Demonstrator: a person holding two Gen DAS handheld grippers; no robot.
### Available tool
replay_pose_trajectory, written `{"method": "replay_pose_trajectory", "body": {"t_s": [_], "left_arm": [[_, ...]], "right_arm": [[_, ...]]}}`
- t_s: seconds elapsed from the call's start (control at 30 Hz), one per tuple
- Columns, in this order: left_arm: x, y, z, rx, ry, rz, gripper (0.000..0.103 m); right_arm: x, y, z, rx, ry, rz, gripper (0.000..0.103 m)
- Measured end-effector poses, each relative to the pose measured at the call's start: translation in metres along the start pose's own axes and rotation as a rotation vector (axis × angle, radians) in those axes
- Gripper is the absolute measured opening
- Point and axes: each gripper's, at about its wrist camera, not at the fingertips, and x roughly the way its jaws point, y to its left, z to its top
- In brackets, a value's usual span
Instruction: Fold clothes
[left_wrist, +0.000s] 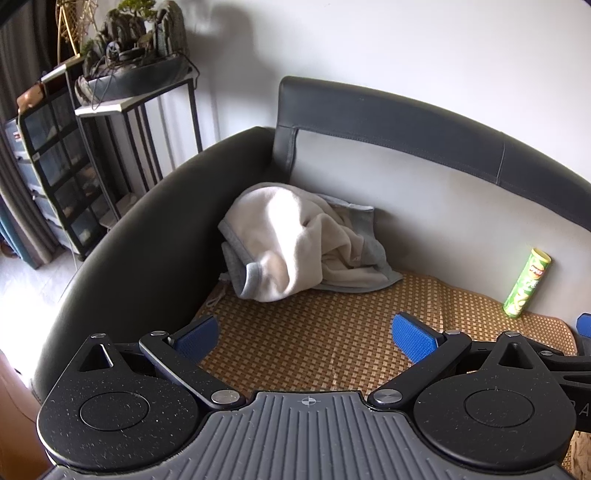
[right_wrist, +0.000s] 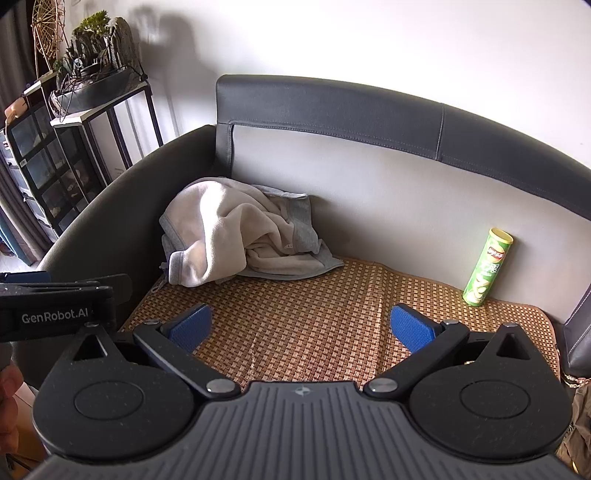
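A crumpled cream and grey fleece garment (left_wrist: 295, 243) lies bunched in the back left corner of the sofa seat; it also shows in the right wrist view (right_wrist: 236, 232). My left gripper (left_wrist: 306, 338) is open and empty, held above the woven mat, short of the garment. My right gripper (right_wrist: 301, 326) is open and empty too, above the mat, to the right of the garment. The left gripper's body (right_wrist: 55, 310) shows at the left edge of the right wrist view.
A woven bamboo mat (left_wrist: 332, 332) covers the seat of the dark grey sofa (left_wrist: 147, 229). A green crisp can (left_wrist: 526, 282) stands against the backrest at the right; it also shows in the right wrist view (right_wrist: 487, 266). A black shelf with a plant (left_wrist: 122, 74) stands left of the sofa.
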Motion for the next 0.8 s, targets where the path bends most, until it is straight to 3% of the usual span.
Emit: {"method": "replay_pose_trajectory", "body": {"t_s": [0.3, 0.8], "left_arm": [[0.006, 0.005, -0.015, 0.015, -0.010, 0.002, 0.103], [-0.001, 0.003, -0.005, -0.005, -0.003, 0.000, 0.103]], "right_arm": [[0.002, 0.001, -0.002, 0.002, -0.011, -0.006, 0.103], [0.003, 0.000, -0.002, 0.002, -0.006, 0.000, 0.103]]}}
